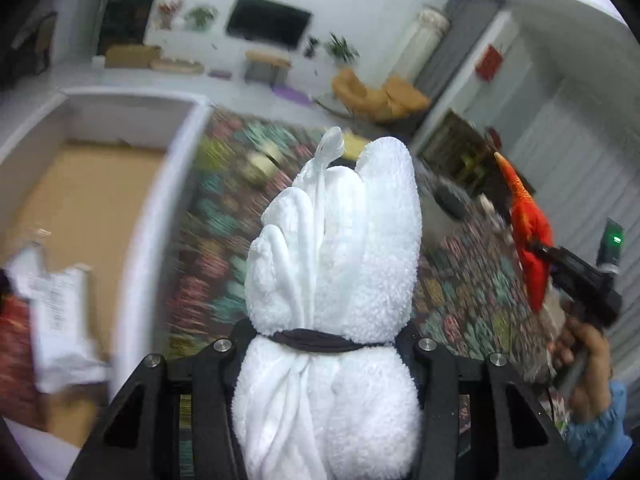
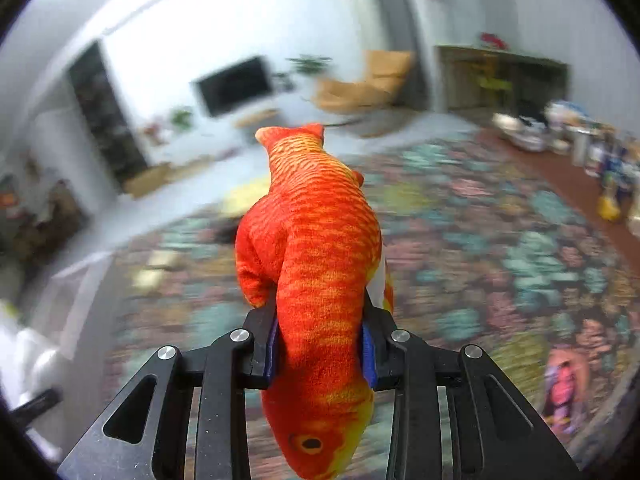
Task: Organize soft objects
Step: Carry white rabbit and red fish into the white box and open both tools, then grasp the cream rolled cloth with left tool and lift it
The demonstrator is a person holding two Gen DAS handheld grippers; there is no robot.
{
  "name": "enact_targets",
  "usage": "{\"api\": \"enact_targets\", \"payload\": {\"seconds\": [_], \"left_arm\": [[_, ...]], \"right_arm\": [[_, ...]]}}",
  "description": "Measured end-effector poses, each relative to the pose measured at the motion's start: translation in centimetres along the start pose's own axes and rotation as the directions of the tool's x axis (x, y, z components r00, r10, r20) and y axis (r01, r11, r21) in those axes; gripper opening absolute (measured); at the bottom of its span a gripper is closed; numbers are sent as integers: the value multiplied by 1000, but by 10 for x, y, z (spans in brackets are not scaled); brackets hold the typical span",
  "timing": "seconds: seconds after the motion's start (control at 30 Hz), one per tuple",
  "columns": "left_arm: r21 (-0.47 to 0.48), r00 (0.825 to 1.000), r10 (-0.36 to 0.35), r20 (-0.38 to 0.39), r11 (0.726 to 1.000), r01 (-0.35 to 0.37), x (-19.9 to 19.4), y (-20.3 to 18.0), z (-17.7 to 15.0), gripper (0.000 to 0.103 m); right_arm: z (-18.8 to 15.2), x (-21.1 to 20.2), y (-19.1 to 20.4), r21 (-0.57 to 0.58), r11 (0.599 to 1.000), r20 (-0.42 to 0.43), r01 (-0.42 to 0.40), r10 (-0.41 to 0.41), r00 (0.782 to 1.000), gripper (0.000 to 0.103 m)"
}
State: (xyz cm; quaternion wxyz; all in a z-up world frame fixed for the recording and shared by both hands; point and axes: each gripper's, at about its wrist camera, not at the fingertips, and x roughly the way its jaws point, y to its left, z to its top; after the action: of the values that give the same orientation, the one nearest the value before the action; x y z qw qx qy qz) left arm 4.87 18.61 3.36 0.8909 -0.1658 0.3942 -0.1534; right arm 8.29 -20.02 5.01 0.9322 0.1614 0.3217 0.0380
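Note:
My left gripper (image 1: pixel 326 340) is shut on a white fluffy towel bundle (image 1: pixel 340 248) tied with a dark band, held up above the patterned cloth. My right gripper (image 2: pixel 320 344) is shut on an orange plush fish (image 2: pixel 316 248), head toward the camera, tail pointing away. In the left wrist view the fish (image 1: pixel 528 232) and the right gripper (image 1: pixel 576 280) show at the far right, held by a hand. An open white box (image 1: pixel 160 208) with a brown cardboard floor stands at the left.
A colourful patterned cloth (image 2: pixel 480 232) covers the table. White packaging (image 1: pixel 56 304) lies in the box. Several jars and bowls (image 2: pixel 560 140) stand at the table's far right. A TV (image 1: pixel 268 20) and an orange chair (image 1: pixel 380 96) stand in the room behind.

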Motion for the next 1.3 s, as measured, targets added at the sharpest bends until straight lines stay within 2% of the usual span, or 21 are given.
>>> {"api": "enact_targets", "payload": {"seconds": [0.03, 0.1, 0.17, 0.23, 0.27, 0.33, 0.4, 0.43, 0.5, 0.6, 0.67, 0.7, 0.73, 0.8, 0.83, 0.9, 0.97, 1.03, 1.13, 1.17, 1.3], "left_arm": [[-7, 999, 31, 23, 1000, -30, -14, 12, 4, 47], [-24, 992, 111, 56, 994, -110, -38, 41, 10, 47], [-52, 975, 212, 73, 977, -209, -59, 76, 12, 47], [-86, 947, 314, 71, 948, -308, -75, 111, 13, 48], [-100, 926, 372, 69, 926, -364, -81, 127, 12, 48], [-126, 869, 492, 49, 866, -484, -89, 155, 8, 62], [-149, 824, 566, 13, 816, -558, -92, 179, 2, 89], [-166, 811, 585, 4, 800, -577, -95, 188, -1, 89], [-200, 795, 606, 8, 780, -593, -103, 199, -6, 90], [-233, 789, 614, 38, 773, -590, -111, 201, -10, 90], [-239, 798, 599, 65, 786, -570, -111, 194, -9, 90], [-234, 808, 584, 77, 799, -555, -109, 189, -10, 90], [-223, 822, 563, 89, 816, -534, -107, 183, -7, 90], [-186, 846, 522, 106, 846, -499, -97, 163, -3, 91], [-157, 859, 498, 117, 863, -480, -91, 151, -1, 91], [-75, 898, 422, 127, 907, -415, -77, 120, 5, 91], [8, 923, 362, 130, 931, -366, -63, 88, 10, 91], [101, 944, 305, 128, 943, -318, -47, 53, 15, 91], [230, 969, 233, 87, 941, -247, -13, 4, 18, 96], [262, 974, 219, 63, 938, -228, 0, -11, 17, 96], [386, 976, 207, -70, 908, -165, 69, -52, 20, 96]], "right_arm": [[-2, -1, 25, 7, 996, -25, -88, 88, 996, 33], [-10, 4, 76, 27, 968, -88, -249, 250, 964, 33], [-24, 16, 136, 41, 919, -160, -393, 395, 905, 33], [-40, 28, 189, 48, 870, -224, -491, 488, 843, 34], [-50, 36, 214, 51, 848, -251, -528, 522, 815, 37], [-71, 51, 261, 62, 811, -298, -581, 571, 765, 52], [-94, 72, 299, 72, 796, -357, -601, 584, 730, 81], [-104, 84, 311, 80, 785, -399, -615, 590, 702, 81], [-118, 97, 320, 89, 778, -438, -622, 592, 677, 80], [-116, 98, 289, 82, 781, -405, -620, 594, 695, 80], [-111, 94, 257, 7, 825, -358, -565, 530, 769, 80], [-108, 95, 239, -54, 860, -328, -507, 464, 823, 80], [-108, 95, 214, -143, 904, -287, -404, 352, 891, 80], [-113, 103, 167, -249, 945, -239, -210, 151, 959, 80], [-117, 109, 139, -276, 955, -223, -111, 49, 974, 80], [-123, 116, 93, -284, 959, -204, 17, -78, 976, 80], [-132, 119, 50, -265, 956, -190, 125, -178, 965, 80], [-139, 122, 21, -228, 956, -187, 183, -227, 956, 80], [-148, 126, -2, -181, 954, -201, 238, -273, 941, 80], [-146, 119, -1, -177, 955, -188, 237, -270, 944, 80], [-148, 124, 6, -210, 943, -179, 259, -298, 938, 82]]}}
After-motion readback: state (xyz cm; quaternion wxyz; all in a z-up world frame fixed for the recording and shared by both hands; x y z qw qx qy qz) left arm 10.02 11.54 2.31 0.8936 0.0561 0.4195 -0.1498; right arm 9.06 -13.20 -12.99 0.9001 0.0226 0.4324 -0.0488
